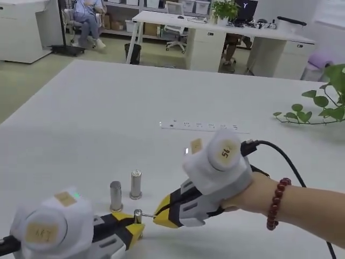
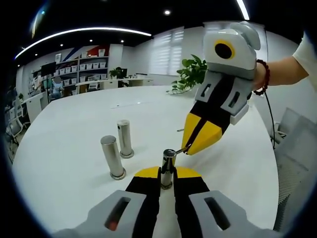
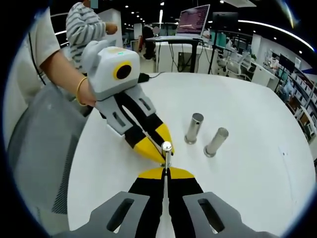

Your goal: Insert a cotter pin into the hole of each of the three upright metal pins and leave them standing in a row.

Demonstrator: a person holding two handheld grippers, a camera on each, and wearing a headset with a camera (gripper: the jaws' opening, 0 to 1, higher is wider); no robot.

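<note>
Between the two gripper tips: one metal pin of three, with one cotter pin at its head.

Head view: the left gripper (image 1: 135, 225) has its jaws closed on the held pin (image 1: 137, 215), which stands upright on the white table (image 1: 161, 97). The right gripper (image 1: 160, 214) pinches the cotter pin (image 1: 147, 216), whose tip touches the held pin's top. Two more stand beyond the left tips, the nearer free pin (image 1: 116, 195) and the farther free pin (image 1: 136, 184).
Left gripper view: the held pin sits between its own jaws, with both free pins ahead and to the left.
Right gripper view: the cotter pin runs straight ahead from its shut jaws. Whether it has entered the hole cannot be told.
</note>
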